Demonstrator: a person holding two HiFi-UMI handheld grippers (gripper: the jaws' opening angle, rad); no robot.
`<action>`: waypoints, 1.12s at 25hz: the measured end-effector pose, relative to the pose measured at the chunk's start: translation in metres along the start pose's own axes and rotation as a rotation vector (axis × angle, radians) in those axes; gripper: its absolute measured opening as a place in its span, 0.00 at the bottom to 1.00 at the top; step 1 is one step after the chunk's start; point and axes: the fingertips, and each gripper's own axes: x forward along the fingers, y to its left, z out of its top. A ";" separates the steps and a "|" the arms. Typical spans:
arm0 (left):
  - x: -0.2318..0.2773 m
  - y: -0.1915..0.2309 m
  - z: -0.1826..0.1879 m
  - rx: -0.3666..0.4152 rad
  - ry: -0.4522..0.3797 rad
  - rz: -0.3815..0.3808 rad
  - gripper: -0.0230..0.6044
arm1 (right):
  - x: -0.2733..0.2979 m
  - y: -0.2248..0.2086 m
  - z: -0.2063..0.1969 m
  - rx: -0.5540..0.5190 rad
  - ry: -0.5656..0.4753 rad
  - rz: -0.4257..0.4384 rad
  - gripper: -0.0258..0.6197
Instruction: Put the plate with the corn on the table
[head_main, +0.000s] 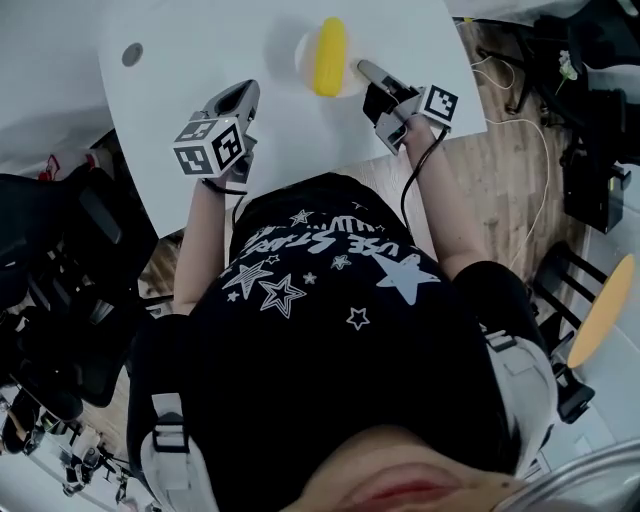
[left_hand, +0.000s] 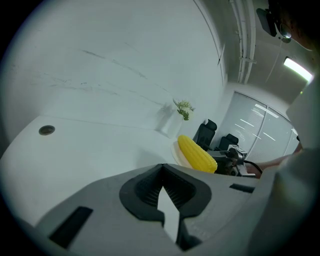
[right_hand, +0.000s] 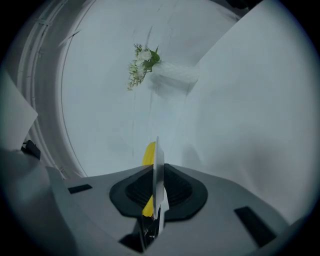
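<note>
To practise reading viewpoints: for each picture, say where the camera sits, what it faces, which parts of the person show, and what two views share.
Head view: on the head, steeply down at the table, plate and corn; torso, forearms, left gripper, right gripper show.
Left gripper view: on that gripper, across the table; its empty jaws together.
Right gripper view: along jaws clamping the plate's rim, edge-on.
Shared: all show the corn.

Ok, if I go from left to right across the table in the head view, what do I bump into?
small grey disc → left tongs → corn on its plate → right tongs, pinching the plate's rim
</note>
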 end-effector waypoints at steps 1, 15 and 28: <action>0.003 0.002 -0.002 -0.007 0.005 0.005 0.05 | 0.001 -0.005 0.001 0.002 0.005 -0.002 0.10; 0.009 0.028 -0.030 -0.075 0.056 0.061 0.05 | 0.023 -0.048 0.004 0.037 0.033 -0.053 0.10; 0.017 0.023 -0.035 -0.063 0.080 0.059 0.05 | 0.020 -0.071 0.005 0.126 -0.003 -0.124 0.10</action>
